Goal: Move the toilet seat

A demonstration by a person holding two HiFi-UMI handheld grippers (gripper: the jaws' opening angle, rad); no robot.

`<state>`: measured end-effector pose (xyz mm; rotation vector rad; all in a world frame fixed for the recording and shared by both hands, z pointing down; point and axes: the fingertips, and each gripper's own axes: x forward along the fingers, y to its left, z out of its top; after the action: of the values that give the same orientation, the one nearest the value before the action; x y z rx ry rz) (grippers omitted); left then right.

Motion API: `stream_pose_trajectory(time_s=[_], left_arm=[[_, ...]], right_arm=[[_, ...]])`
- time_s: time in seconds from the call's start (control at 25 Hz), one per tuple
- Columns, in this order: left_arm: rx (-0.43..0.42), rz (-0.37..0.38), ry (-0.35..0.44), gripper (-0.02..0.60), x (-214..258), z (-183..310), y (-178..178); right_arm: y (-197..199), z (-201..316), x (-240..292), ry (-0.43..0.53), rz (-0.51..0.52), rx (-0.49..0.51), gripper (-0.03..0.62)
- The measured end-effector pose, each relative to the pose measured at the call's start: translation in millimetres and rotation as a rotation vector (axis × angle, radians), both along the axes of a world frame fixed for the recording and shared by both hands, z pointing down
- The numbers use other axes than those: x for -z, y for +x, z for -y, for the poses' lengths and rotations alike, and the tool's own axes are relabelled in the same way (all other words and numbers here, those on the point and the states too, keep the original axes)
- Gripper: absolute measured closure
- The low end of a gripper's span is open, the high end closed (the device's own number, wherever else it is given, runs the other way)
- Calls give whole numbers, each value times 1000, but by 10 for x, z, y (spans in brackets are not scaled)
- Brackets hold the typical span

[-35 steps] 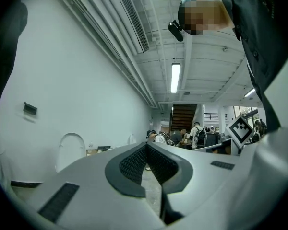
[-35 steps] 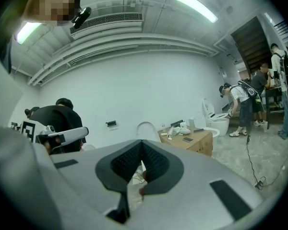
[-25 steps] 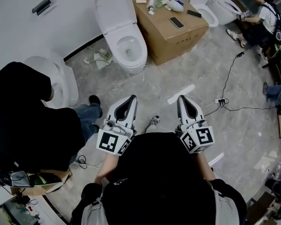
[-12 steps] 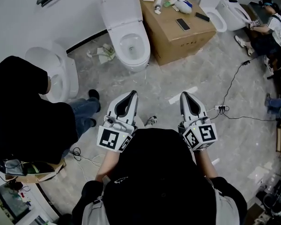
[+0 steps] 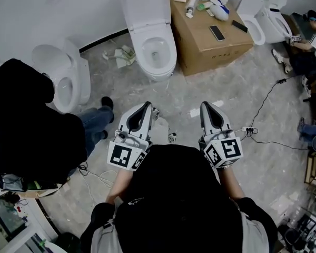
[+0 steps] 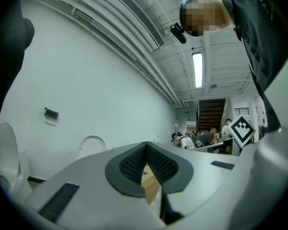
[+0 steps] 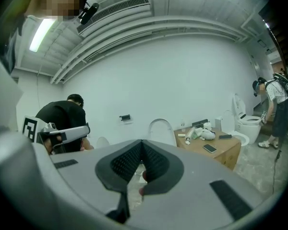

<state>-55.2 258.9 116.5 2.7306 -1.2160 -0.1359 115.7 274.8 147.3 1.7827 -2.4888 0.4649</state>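
A white toilet point(image 5: 155, 49) stands against the far wall with its seat and lid point(image 5: 145, 4) raised upright; the bowl is open. The raised lid point(image 7: 162, 131) also shows above the jaws in the right gripper view. Both grippers are held close to my body, well short of the toilet. My left gripper point(image 5: 145, 108) is shut with nothing in it, and my right gripper point(image 5: 206, 107) is shut and empty too. In each gripper view the dark pads meet at the tips.
A cardboard box point(image 5: 213, 38) with a phone, bottles and small items stands right of the toilet. A person in black point(image 5: 26, 125) crouches at a second toilet point(image 5: 66, 80) on the left. A third toilet point(image 5: 266, 20) and a power cable point(image 5: 263, 109) lie to the right.
The view has shifted so the toilet and box now sit further right and lower in the head view. Both grippers stay shut and keep their place in front of me.
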Motion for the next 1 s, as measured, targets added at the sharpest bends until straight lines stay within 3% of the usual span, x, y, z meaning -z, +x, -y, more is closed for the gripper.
stream_pose_trajectory(time_s=[0.52,1.0], left_arm=[[17,-24,5,574,23,1265,90],[18,-26,-4,574,-47,2118,-21]], right_arm=[[-75,1283,97,3,-41,72,582],[-190,2115,28,-27,-69,103,582]])
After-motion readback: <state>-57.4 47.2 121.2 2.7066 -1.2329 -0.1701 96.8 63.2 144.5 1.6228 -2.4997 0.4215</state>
